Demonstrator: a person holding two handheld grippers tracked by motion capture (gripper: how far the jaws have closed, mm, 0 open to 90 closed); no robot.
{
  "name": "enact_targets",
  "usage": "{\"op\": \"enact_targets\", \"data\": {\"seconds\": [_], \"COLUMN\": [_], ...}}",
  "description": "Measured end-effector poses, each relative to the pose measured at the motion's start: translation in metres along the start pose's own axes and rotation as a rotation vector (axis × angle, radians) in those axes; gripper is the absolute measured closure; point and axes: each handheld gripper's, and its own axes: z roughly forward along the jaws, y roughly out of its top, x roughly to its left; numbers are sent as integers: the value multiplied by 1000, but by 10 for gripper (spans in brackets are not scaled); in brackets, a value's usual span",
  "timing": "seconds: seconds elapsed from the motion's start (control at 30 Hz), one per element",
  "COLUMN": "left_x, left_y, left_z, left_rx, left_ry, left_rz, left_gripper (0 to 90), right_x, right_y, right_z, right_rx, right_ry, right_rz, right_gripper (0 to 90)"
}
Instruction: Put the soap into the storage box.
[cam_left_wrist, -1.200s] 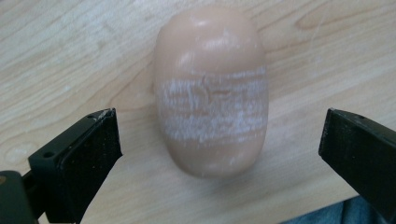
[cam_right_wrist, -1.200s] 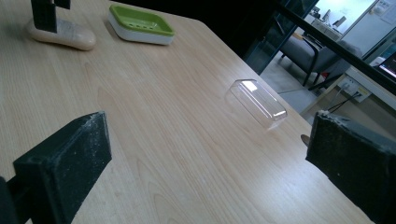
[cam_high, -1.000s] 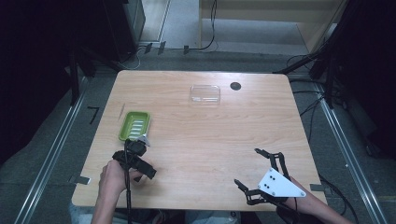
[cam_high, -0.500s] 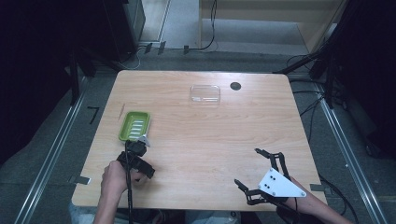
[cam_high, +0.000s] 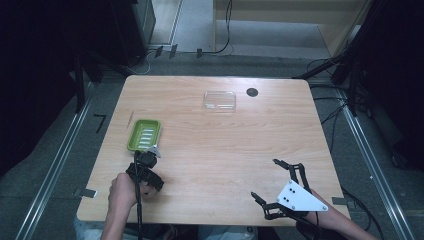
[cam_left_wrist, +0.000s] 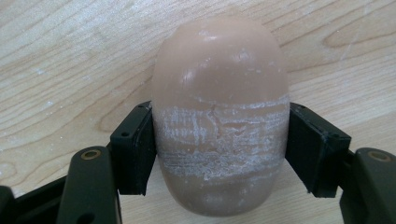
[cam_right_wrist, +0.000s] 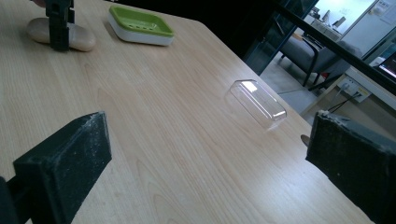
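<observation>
A beige oval soap bar (cam_left_wrist: 219, 140) lies on the wooden table (cam_high: 225, 145). My left gripper (cam_left_wrist: 219, 149) is shut on it, with a black pad pressed against each side. In the high view this gripper (cam_high: 147, 172) sits low at the front left, just in front of the green soap dish (cam_high: 144, 134). The right gripper view shows the soap (cam_right_wrist: 81, 39) on the table under that gripper (cam_right_wrist: 60, 23), with the dish (cam_right_wrist: 140, 23) beside it. My right gripper (cam_high: 265, 179) stands wide open at the front right, nothing between its pads (cam_right_wrist: 70, 154).
A clear plastic lid (cam_high: 219, 100) lies at the back middle of the table, also in the right gripper view (cam_right_wrist: 257, 102). A small dark round mark (cam_high: 252, 92) sits just right of it. Dark floor, rails and cables surround the table.
</observation>
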Motion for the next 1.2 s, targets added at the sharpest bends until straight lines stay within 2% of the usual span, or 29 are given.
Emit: {"op": "enact_targets", "data": {"seconds": [0.8, 1.2], "left_x": [2, 9], "left_y": [-2, -4], "left_z": [-7, -16], "left_rx": [-8, -19], "left_ry": [3, 7], "left_rz": [14, 8], "left_gripper": [331, 331], "right_x": [0, 0], "right_y": [0, 0], "right_z": [0, 0], "right_rx": [-2, 0], "right_ry": [-2, 1], "right_rz": [-3, -6], "right_gripper": [0, 0]}}
